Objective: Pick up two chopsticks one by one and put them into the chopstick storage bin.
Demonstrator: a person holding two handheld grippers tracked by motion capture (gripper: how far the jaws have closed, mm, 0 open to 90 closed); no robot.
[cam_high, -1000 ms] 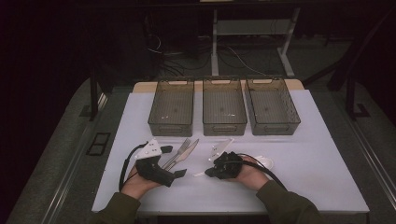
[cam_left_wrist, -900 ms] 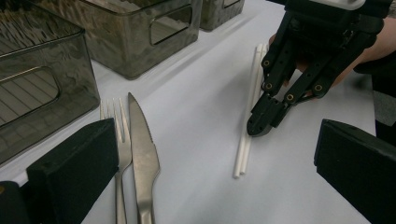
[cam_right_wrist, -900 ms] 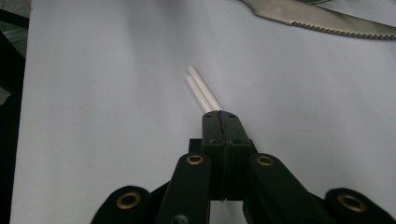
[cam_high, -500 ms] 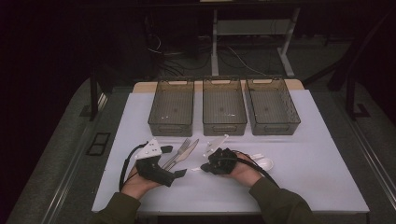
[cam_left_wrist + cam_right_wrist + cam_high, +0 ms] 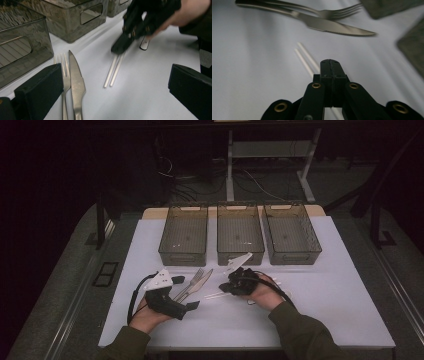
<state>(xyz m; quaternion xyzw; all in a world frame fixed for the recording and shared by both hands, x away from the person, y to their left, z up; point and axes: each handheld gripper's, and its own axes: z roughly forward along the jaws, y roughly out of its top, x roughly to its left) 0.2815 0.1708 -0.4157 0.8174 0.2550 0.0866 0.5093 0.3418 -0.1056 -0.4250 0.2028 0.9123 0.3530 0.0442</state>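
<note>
White chopsticks (image 5: 114, 70) lay as a thin pair on your white table (image 5: 325, 285), just under your closed, empty right gripper (image 5: 223, 287). Your left gripper (image 5: 186, 292) stood wide beside fork (image 5: 64, 75) and knife (image 5: 76, 85); dark room around.

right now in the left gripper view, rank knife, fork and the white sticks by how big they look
1. knife, largest, though it lies nearest the camera
2. fork, partly hidden by the near jaw, so unsure against the knife
3. white sticks, thinnest

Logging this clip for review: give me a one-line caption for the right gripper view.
Shut black right claw poised over two thin white chopsticks on the white table, steel knife and fork lying beyond.
</note>
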